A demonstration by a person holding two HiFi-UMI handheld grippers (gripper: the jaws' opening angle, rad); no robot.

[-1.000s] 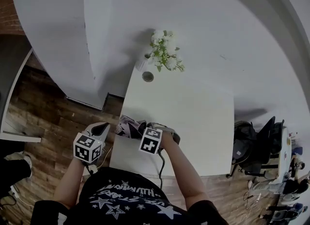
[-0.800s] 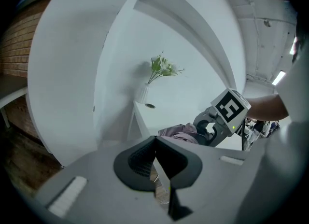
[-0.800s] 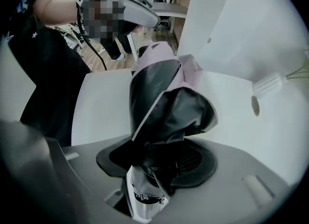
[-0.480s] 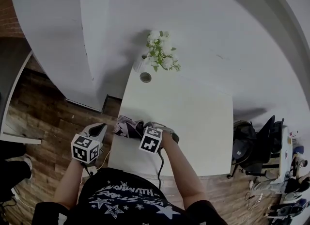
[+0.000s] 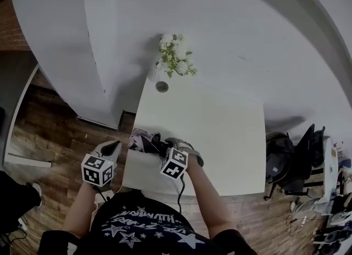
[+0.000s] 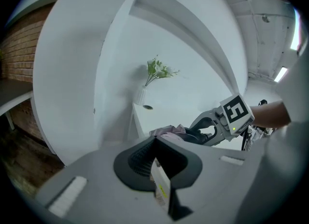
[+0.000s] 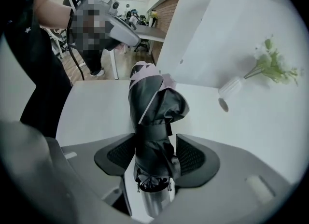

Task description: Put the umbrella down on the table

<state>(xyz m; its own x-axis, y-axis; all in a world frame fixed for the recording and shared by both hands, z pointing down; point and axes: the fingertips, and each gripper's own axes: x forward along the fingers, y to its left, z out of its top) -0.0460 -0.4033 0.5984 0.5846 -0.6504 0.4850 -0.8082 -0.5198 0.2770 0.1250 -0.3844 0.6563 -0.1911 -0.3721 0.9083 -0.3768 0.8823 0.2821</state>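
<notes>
A folded dark umbrella (image 7: pixel 154 117) with a pale trim lies on the white table (image 5: pixel 220 138) at its near left corner. It also shows in the head view as the umbrella (image 5: pixel 144 141) and in the left gripper view as the umbrella (image 6: pixel 169 132). My right gripper (image 7: pixel 155 138) points steeply down over its handle end. Its jaws are opening, with the umbrella between them and a thin gap at the right pad (image 7: pixel 190 158). That same right gripper (image 5: pixel 165 145) sits at the table's front. My left gripper (image 5: pixel 111 147) hangs left of the table, off the umbrella, jaws together and empty.
A white vase of flowers (image 5: pixel 173 59) and a small round dish (image 5: pixel 161 87) stand at the table's far left. A curved white partition (image 5: pixel 60 56) rises to the left over wooden floor (image 5: pixel 55 138). Dark chairs and bags (image 5: pixel 286 160) crowd the table's right side.
The right gripper has tipped further down and rolled a little over the umbrella. The umbrella stays at the table corner. The left gripper has hardly moved.
</notes>
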